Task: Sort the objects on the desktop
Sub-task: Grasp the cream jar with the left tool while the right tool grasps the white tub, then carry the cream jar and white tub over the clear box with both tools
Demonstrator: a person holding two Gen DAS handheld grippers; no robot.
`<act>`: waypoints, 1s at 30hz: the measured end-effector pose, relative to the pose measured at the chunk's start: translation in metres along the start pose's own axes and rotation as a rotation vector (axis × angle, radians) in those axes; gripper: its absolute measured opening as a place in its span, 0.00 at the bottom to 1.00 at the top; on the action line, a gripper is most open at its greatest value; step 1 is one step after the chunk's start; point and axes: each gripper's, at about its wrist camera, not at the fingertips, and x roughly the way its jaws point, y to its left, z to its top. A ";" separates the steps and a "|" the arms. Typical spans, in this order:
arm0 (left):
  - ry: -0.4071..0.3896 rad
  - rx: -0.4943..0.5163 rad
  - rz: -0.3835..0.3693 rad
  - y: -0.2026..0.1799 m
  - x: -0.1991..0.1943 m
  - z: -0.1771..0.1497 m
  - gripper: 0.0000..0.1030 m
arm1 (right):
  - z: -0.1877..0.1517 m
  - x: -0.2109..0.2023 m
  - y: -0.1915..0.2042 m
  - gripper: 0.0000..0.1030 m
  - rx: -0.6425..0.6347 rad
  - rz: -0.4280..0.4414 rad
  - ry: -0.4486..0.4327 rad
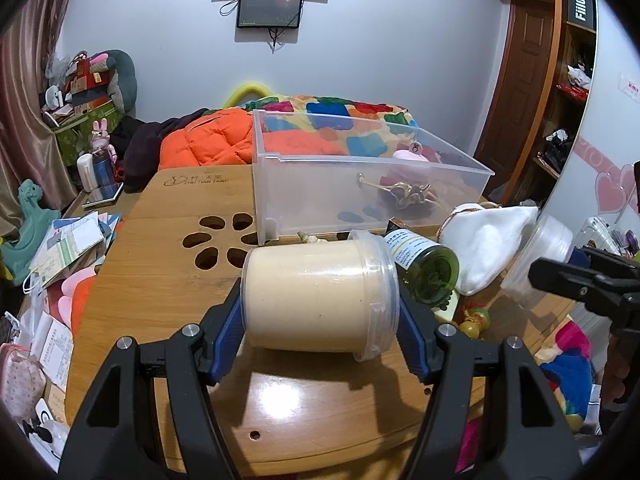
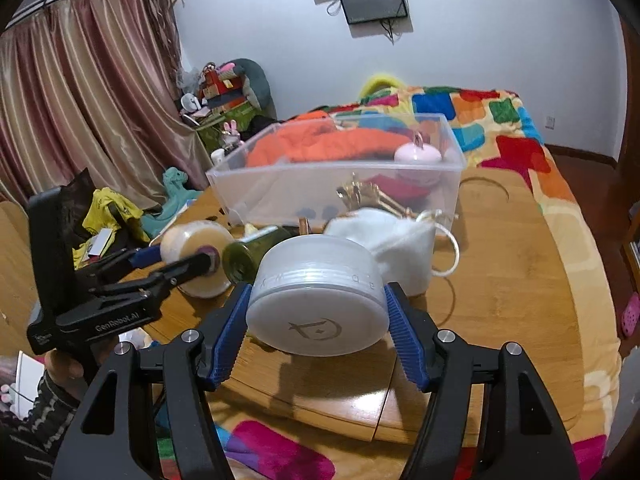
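Observation:
My left gripper (image 1: pixel 320 308) is shut on a clear jar of beige powder (image 1: pixel 308 280). The jar lies sideways between the blue pads, one pad on its base and one on its lid, above the wooden table (image 1: pixel 160 280). My right gripper (image 2: pixel 316 300) is shut on a round frosted white container (image 2: pixel 320 304), with a pad pressing each side and a shadow beneath it. In the right wrist view the left gripper (image 2: pixel 180 258) holds the beige jar (image 2: pixel 188 248) at the left. A clear plastic bin (image 1: pixel 312 156) stands behind both.
A green glass bottle (image 1: pixel 428 268) lies on its side beside a white cloth pouch (image 1: pixel 488 248). The bin holds a gold ornament (image 1: pixel 404 192) and a pink round item (image 2: pixel 418 156). Papers and clutter (image 1: pixel 68 248) lie left of the table. A bed with a colourful quilt (image 2: pixel 500 120) is behind.

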 end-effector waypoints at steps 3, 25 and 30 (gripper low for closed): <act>0.002 -0.003 0.000 -0.001 -0.001 0.000 0.64 | 0.004 -0.006 0.003 0.61 -0.011 0.004 -0.013; -0.049 0.040 -0.001 -0.013 -0.023 0.021 0.64 | 0.030 -0.015 0.003 0.61 -0.056 0.015 -0.050; -0.065 0.070 0.014 -0.016 -0.027 0.034 0.64 | 0.035 -0.014 0.002 0.61 -0.063 0.016 -0.053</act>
